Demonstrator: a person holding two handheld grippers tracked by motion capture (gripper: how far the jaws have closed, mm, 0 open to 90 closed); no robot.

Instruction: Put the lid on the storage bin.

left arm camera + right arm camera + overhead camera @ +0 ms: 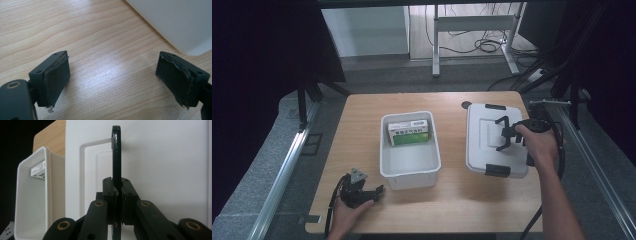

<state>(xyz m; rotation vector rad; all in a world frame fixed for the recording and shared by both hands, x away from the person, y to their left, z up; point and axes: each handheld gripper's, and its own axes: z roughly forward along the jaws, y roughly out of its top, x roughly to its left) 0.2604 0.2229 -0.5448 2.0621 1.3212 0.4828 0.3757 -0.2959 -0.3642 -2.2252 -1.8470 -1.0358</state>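
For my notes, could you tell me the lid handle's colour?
Black handle, clearest in the right gripper view.

A green-and-white box (408, 133) lies in the open white bin (410, 170)

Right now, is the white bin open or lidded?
Open. The white bin has no lid on; a green-and-white box lies inside. The lid lies beside it on the table, its black handle pinched by the right tongs.
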